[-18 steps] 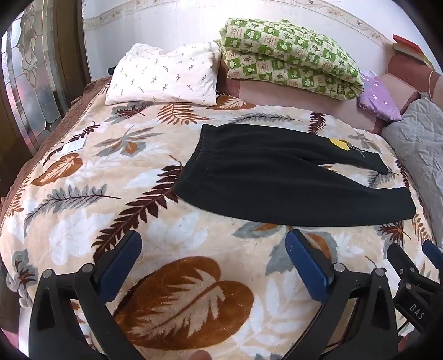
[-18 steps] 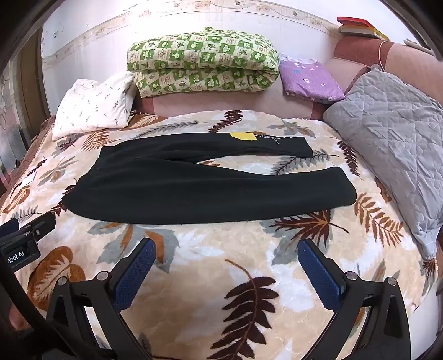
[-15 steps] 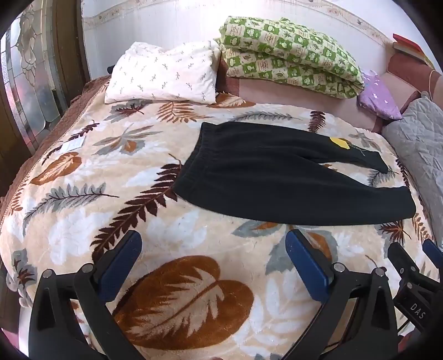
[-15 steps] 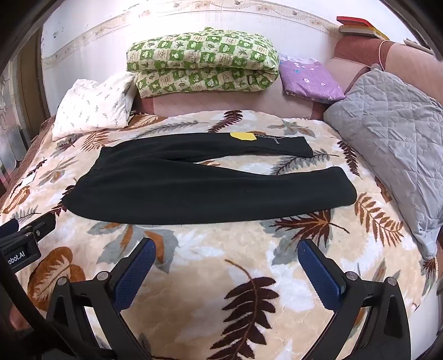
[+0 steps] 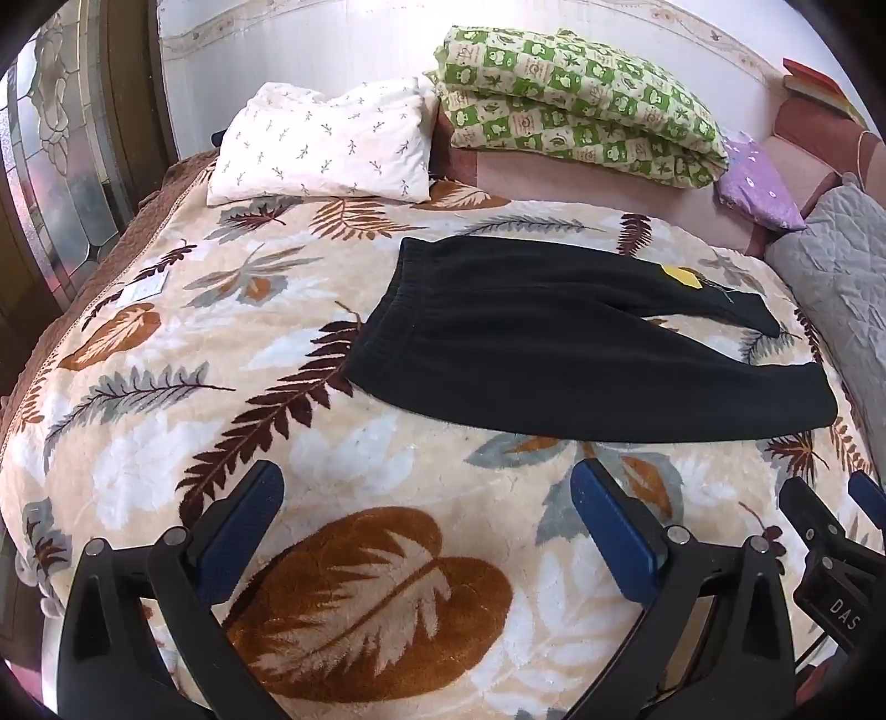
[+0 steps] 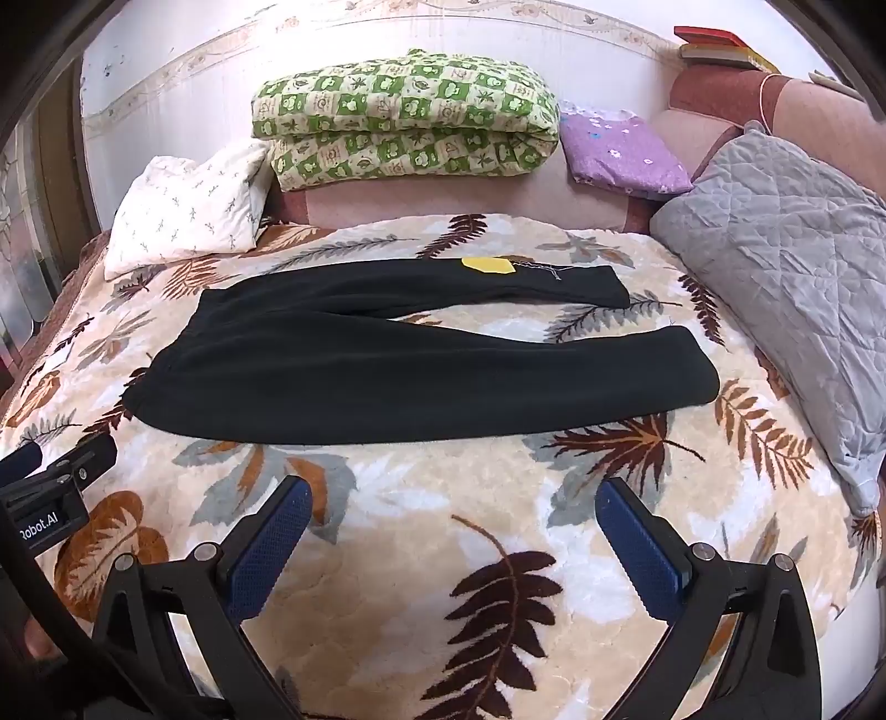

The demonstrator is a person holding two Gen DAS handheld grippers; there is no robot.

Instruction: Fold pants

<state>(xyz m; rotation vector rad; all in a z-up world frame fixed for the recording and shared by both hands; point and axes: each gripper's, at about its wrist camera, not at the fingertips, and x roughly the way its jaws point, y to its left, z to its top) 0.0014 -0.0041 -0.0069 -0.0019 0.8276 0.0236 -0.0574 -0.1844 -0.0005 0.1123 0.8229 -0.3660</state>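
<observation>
The black pants (image 5: 559, 338) lay flat in the middle of the frame, waist left, legs spread apart toward the right.

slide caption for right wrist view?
Open right claw hovers short of black pants spread flat on the leaf-print blanket.

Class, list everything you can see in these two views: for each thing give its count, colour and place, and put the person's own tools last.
pants: 1, black, flat on the blanket, legs apart
tag: 1, yellow, on the far leg
blanket: 1, cream with leaves, covering the bed
quilt: 1, green check, folded on the headboard ledge
white pillow: 1, far left
purple pillow: 1, beside the quilt
grey cushion: 1, right edge
books: few, red, far right corner
left tool: 1, black and blue, open
right tool: 1, black and blue, open
</observation>
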